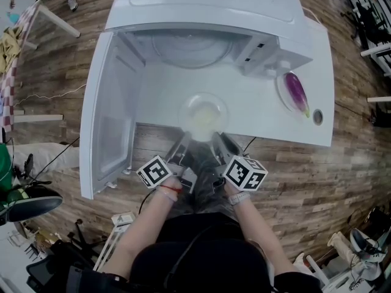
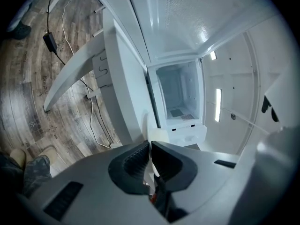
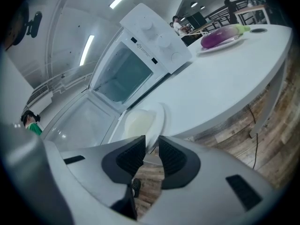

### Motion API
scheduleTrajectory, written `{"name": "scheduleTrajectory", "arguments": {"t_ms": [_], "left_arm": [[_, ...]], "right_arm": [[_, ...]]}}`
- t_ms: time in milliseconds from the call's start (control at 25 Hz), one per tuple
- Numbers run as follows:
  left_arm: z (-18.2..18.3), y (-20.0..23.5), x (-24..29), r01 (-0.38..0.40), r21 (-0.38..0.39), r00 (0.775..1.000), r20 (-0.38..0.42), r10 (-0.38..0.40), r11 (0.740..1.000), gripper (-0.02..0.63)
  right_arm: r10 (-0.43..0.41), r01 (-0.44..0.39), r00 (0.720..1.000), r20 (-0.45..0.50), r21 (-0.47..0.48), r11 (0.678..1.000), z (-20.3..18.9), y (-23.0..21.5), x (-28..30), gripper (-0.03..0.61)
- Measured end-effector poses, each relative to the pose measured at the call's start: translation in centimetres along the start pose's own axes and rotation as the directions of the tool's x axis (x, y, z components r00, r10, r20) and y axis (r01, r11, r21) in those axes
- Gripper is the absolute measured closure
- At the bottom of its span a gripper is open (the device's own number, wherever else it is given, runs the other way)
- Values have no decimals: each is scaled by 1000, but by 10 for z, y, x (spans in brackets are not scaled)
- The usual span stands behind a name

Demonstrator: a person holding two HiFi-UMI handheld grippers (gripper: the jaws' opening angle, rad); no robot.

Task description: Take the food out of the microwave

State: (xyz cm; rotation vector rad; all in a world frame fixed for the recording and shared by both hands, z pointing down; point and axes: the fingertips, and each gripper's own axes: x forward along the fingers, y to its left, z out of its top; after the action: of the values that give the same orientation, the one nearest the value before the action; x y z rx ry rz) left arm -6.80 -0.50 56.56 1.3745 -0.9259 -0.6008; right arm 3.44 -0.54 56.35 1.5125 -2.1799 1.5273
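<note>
A white plate (image 1: 203, 113) of pale food rests on the white table (image 1: 256, 112), just in front of the open microwave (image 1: 201, 11) and partly over the table's front edge. My left gripper (image 1: 188, 138) is shut on the plate's near rim from the left. My right gripper (image 1: 215, 138) is shut on the same rim from the right. In the left gripper view the jaws (image 2: 150, 146) pinch the thin white rim (image 2: 149, 134) edge-on. The right gripper view shows the plate (image 3: 140, 122) running between the jaws of the right gripper (image 3: 151, 146). The microwave cavity (image 1: 192, 49) holds only its glass turntable.
The microwave door (image 1: 107, 112) swings out wide to the left, past the table edge. A purple eggplant (image 1: 297, 90) lies on a small plate at the table's right, next to a small round object (image 1: 317, 116). Wooden floor, cables and clutter surround the table.
</note>
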Motion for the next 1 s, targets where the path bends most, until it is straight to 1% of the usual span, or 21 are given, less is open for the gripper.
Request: {"name": "scheduleTrajectory", "arguments": {"t_ms": [120,200,320,440,600,760,880,1000], "left_arm": [[3,2,1,-16,30,1000,-2,16,999,588],[4,2,3,-16,27,1000,0,16,1000,589],[7,4,4,-32,56,999,-5,32,998,589],[8,3,5,-35,55,999,-4,36,998,591],[9,2,7,-37,48,999,0,37,998,591],[7,2,8,-33,58,999,-21,34,998,591],[7,5,7,-52,91,998,-35,56,995,591],[7,-1,11,-28,136,998,-53,36,990,589]], "right_arm": [[2,-2,1000,1,-4,1000,-1,0,-2,492],[5,-5,1000,-3,-4,1000,-2,0,-4,492],[13,-13,1000,-13,3,1000,-7,3,-6,493],[23,-23,999,-33,3,1000,-14,7,-7,494],[29,-31,997,-78,-20,999,-25,12,-6,494],[34,-37,995,-92,-28,999,-27,16,-2,494],[39,-41,994,-99,-21,999,-26,16,-1,494],[47,-48,994,-102,-8,999,-25,15,0,494]]}}
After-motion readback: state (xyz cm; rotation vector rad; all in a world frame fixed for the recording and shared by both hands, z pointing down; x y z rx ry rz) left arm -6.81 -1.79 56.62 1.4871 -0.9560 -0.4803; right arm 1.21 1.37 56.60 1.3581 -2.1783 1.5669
